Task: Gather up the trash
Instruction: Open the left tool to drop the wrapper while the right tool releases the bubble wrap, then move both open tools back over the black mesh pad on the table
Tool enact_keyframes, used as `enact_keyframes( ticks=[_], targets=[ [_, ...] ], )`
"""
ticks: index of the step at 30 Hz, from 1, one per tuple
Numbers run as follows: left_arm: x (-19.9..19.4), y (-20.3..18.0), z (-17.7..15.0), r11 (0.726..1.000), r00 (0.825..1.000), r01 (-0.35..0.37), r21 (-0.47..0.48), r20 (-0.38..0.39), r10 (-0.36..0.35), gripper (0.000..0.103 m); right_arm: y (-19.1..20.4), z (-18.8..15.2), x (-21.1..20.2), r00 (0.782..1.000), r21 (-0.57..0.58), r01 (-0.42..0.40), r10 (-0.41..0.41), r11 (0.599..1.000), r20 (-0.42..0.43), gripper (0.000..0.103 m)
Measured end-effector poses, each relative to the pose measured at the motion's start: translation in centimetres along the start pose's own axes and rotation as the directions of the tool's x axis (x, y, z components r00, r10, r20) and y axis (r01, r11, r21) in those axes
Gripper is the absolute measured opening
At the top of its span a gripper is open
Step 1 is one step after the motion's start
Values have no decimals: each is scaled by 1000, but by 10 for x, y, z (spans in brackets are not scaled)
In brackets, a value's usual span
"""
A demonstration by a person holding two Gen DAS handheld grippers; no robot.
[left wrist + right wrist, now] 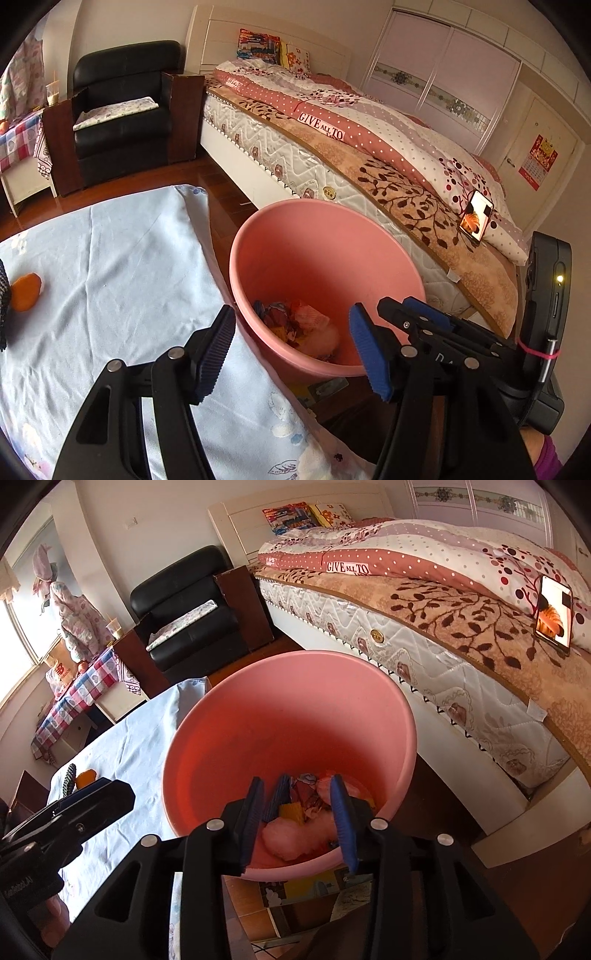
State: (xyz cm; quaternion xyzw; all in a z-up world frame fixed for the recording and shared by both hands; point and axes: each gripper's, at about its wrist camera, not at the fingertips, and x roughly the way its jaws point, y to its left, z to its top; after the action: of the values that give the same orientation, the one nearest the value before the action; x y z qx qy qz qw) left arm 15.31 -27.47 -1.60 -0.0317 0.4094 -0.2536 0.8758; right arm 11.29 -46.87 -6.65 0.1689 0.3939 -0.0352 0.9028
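Observation:
A pink bin (325, 210) (295, 661) stands on the floor between the table and the bed. In its bottom lies a heap of trash (295, 321): coloured wrappers and a pink fluffy wad (286, 836). My left gripper (291, 343) is open wide at the table's edge, over the near rim of the bin, with nothing between its fingers. My right gripper (299, 812) hovers over the bin with its jaws apart. A dark blue scrap (277, 797) shows between them, touching neither pad. An orange piece (26, 291) (86, 777) lies on the table.
The table wears a light blue cloth (110, 251) (129, 746). A dark knitted thing (69, 779) lies by the orange piece. A bed (369, 158) with a lit phone (476, 218) runs along the right. A black armchair (122, 110) stands behind.

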Motion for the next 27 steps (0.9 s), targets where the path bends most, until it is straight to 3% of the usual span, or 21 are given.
enact_keyframes(
  ticks=[6,18,23,27],
  targets=[
    [-12,8,-1,1000,1000,-11,-20,15,11,63,12,-1,-10,1000,-25,-8,8,1000,20,38],
    [-53,39,-2,992,991,-95,-82,86,102,63,50,-1,-32,995,-80,-73,77,994,56,38],
    [-72,63,-5,977,978,-156,-143,114,173,63,71,-4,-36,993,-112,-99,105,989,52,38],
    [-88,84,-8,956,957,-226,-186,138,253,63,89,-6,-38,990,-128,-125,132,984,43,38]
  ],
)
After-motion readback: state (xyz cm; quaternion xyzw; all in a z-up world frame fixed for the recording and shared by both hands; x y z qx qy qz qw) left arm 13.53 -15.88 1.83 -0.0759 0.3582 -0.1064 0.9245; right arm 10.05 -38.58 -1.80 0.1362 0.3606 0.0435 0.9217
